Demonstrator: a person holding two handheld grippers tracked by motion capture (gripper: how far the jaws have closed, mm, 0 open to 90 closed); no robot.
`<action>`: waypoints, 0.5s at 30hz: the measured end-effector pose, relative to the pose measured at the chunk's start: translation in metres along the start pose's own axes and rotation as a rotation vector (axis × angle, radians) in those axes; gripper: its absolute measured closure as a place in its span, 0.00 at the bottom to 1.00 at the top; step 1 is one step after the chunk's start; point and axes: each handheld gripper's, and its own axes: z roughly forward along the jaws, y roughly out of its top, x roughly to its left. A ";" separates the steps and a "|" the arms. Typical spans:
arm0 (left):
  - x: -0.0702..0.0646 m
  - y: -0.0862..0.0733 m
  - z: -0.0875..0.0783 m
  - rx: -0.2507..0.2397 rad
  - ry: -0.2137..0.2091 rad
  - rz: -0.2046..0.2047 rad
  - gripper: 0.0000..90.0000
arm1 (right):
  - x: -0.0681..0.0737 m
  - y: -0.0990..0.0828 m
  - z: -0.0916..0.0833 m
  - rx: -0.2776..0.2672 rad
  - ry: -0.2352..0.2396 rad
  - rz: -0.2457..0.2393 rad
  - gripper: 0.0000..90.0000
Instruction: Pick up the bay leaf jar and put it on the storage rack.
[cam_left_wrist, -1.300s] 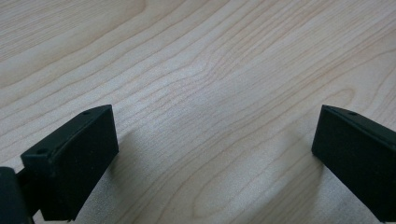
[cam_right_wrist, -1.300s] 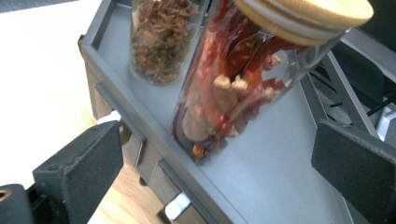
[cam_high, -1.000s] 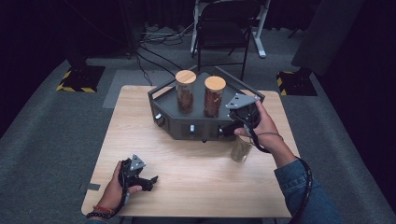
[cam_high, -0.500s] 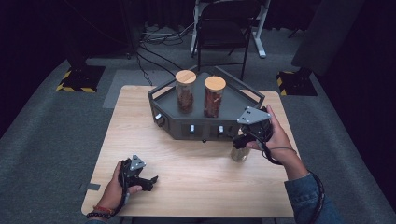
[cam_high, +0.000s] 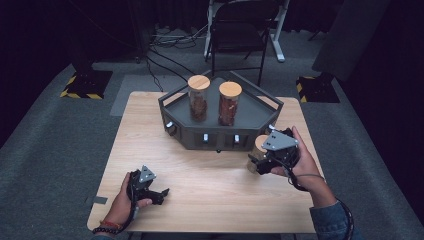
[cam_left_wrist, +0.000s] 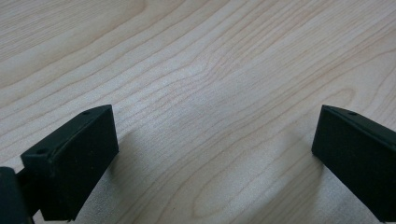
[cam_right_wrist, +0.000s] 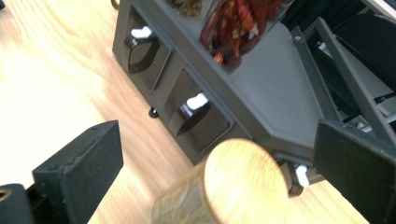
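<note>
The jar (cam_high: 258, 152) with the wooden lid (cam_right_wrist: 245, 179) stands on the surface (cam_high: 210, 200) just in front of the grey tray's (cam_high: 255, 117) right front corner, near it but not on it, and the right claw (cam_high: 260, 165) is at it. In the right gripper view the lid sits low between the two black jaws, which stand wide on either side with gaps showing, so this claw is open and not gripping the jar (whether one jaw brushes the glass lower down is hidden). The jar looks upright, its long axis vertical with the lid facing up; its slant in the right gripper view comes, I judge, from the camera's own tilt. Placed so, it seems either freshly set down or about to be taken, and the two other jars (cam_high: 198, 98) (cam_high: 230, 103) standing side by side on the tray suggest that the tray is where such jars belong. The hand (cam_high: 300, 160) holds the claw level with the jar's upper half, approaching from the side. The left claw (cam_high: 162, 192) rests at the near left of the surface, well apart from everything; its jaws are spread over bare wood (cam_left_wrist: 210, 93), open and empty, apparently parked out of the way.
</note>
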 end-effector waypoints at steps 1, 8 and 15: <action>0.000 0.000 0.000 0.001 0.000 0.001 0.00 | 0.002 -0.003 -0.001 -0.004 0.001 0.000 0.02; 0.000 0.000 0.000 0.000 0.000 0.000 0.00 | 0.015 -0.021 -0.008 -0.003 0.002 -0.004 0.02; 0.000 0.000 0.000 0.000 0.000 0.000 0.00 | 0.031 -0.045 -0.007 0.009 0.027 -0.031 0.02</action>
